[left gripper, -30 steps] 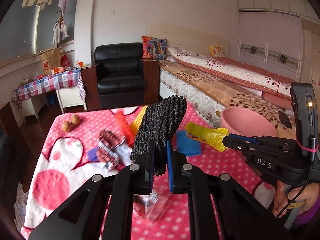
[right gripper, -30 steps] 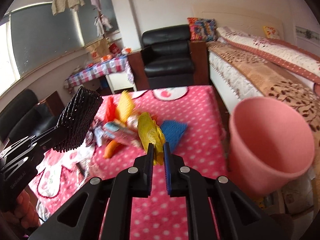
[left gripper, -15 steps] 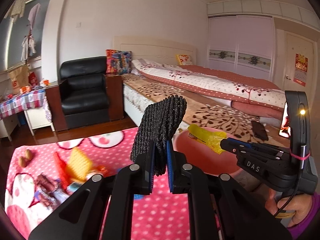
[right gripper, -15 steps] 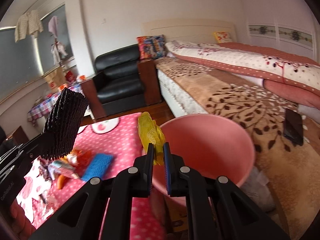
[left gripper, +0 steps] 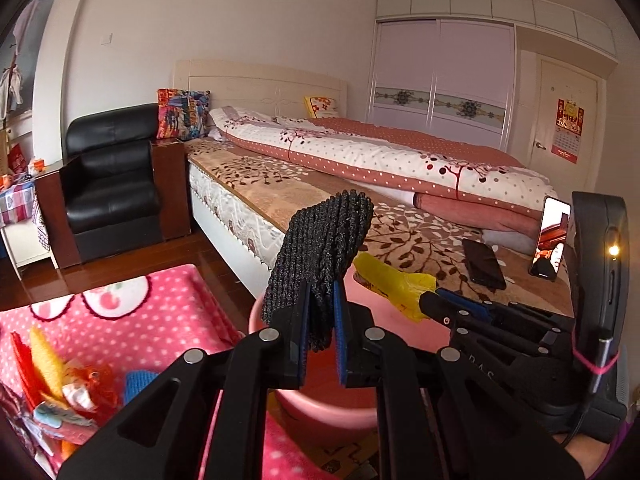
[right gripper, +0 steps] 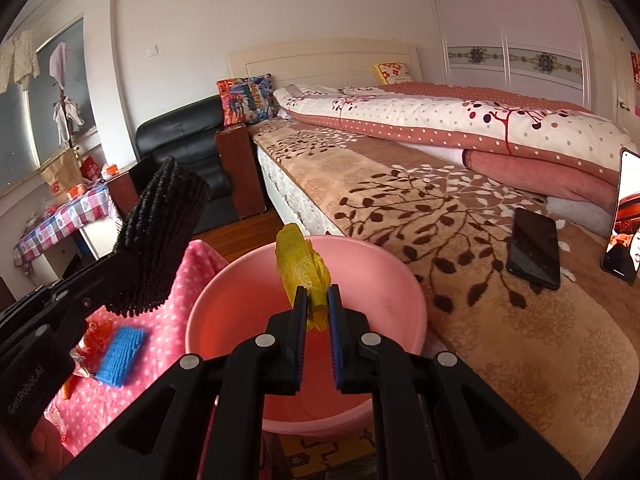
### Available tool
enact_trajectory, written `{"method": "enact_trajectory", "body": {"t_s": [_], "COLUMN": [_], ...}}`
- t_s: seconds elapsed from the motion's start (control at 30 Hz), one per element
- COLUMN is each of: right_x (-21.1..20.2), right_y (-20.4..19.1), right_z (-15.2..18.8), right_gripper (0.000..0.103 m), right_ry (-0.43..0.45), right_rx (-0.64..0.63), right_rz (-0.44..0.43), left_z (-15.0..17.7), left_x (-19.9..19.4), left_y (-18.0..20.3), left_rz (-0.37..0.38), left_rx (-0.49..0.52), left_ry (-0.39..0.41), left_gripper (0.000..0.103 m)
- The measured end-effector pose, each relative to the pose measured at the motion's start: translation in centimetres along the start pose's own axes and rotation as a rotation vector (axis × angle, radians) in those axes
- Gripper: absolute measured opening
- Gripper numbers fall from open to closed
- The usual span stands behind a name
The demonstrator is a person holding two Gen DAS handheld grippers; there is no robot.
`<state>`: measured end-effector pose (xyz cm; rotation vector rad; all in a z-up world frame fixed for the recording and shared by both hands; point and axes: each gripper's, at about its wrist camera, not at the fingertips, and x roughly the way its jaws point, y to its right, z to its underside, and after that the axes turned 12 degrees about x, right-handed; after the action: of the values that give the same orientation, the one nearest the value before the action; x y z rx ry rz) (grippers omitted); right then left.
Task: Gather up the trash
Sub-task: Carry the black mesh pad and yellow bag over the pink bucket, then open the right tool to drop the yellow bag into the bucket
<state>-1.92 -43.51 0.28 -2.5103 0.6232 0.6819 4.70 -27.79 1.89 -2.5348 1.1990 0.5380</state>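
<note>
A pink plastic bin (right gripper: 400,276) stands on the floor between the table and the bed. My right gripper (right gripper: 318,300) is shut on a crumpled yellow wrapper (right gripper: 304,268) and holds it over the bin's mouth. My left gripper (left gripper: 318,292) is shut on a black ridged knitted pad (left gripper: 324,240), which stands upright above the bin's (left gripper: 320,410) left rim. In the left wrist view the right gripper (left gripper: 428,300) comes in from the right with the yellow wrapper (left gripper: 390,284). In the right wrist view the black pad (right gripper: 164,232) sits at the left.
A table under a pink polka-dot cloth (left gripper: 160,320) lies to the left with several pieces of trash (left gripper: 60,384) and a blue pad (right gripper: 120,352). The bed (right gripper: 440,220) is close on the right, with a dark phone (right gripper: 534,248) on it. A black armchair (left gripper: 108,184) stands behind.
Both grippers swung right, from above the table's trash pile to above the pink bin, each still holding its piece. The bin now fills the lower middle of both views.
</note>
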Motion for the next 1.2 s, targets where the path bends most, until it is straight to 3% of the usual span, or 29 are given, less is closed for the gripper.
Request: {"method": "enact_trajectory", "body": {"t_s": [0.4, 0.73, 1.0, 1.2], "right_x": [2.9, 4.2, 3.7, 2.6], "right_y": [1.6, 1.8, 1.8, 1.4], "right_z": [0.1, 0.0, 0.0, -0.1], "right_gripper": [0.011, 0.012, 0.045, 0.052], "right_ry": [-0.034, -0.051, -0.028, -0.006], "right_rx": [0.014, 0.01, 0.016, 0.002], "right_rz": [0.053, 0.055, 0.038, 0.021], "left_z": [0.3, 0.2, -0.1, -0.6], "left_x": [4.3, 5.1, 5.0, 3.8], "left_y": [1.5, 1.7, 1.5, 2.0], "left_rz": [0.035, 0.014, 0.004, 0.008], "left_rx": [0.028, 0.029, 0.025, 0.03], "left_ry": [-0.086, -0.079, -0.089, -0.059], "left_gripper": [0.011, 0.011, 0.012, 0.013]}}
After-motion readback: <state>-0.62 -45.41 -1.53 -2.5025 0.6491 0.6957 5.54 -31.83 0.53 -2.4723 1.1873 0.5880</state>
